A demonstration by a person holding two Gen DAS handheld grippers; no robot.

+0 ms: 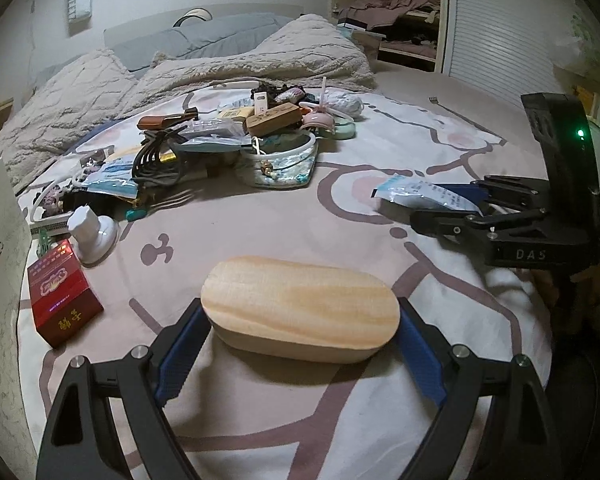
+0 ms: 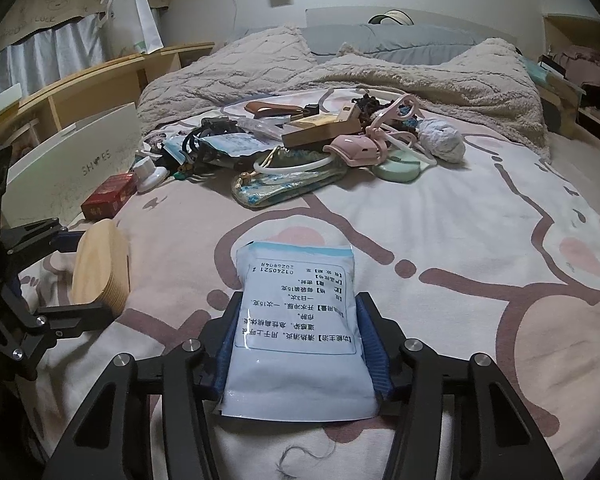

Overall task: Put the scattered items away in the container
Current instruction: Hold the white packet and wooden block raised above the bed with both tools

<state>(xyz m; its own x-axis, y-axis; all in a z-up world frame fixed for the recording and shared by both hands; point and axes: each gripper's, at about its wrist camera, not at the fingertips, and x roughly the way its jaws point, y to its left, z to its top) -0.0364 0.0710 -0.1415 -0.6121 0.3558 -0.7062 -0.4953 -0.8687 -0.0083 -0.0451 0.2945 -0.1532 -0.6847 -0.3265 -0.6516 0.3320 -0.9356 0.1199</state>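
My left gripper (image 1: 300,340) is shut on an oval wooden box (image 1: 300,306), held just above the bedsheet; the box also shows at the left of the right wrist view (image 2: 100,264). My right gripper (image 2: 298,344) is shut on a white and blue medicine sachet (image 2: 296,320) with printed text; the sachet shows in the left wrist view (image 1: 424,196) at the right. A white shoe box (image 2: 80,160) stands at the bed's left side. A heap of scattered items (image 1: 228,136) lies further up the bed.
A red carton (image 1: 62,296) and a white plastic cap piece (image 1: 92,232) lie by the shoe box. The heap holds cables, sachets, a fabric pouch (image 2: 284,188), a pink device (image 2: 356,148) and a yarn ball (image 2: 442,140). A rumpled blanket (image 2: 340,72) lies behind.
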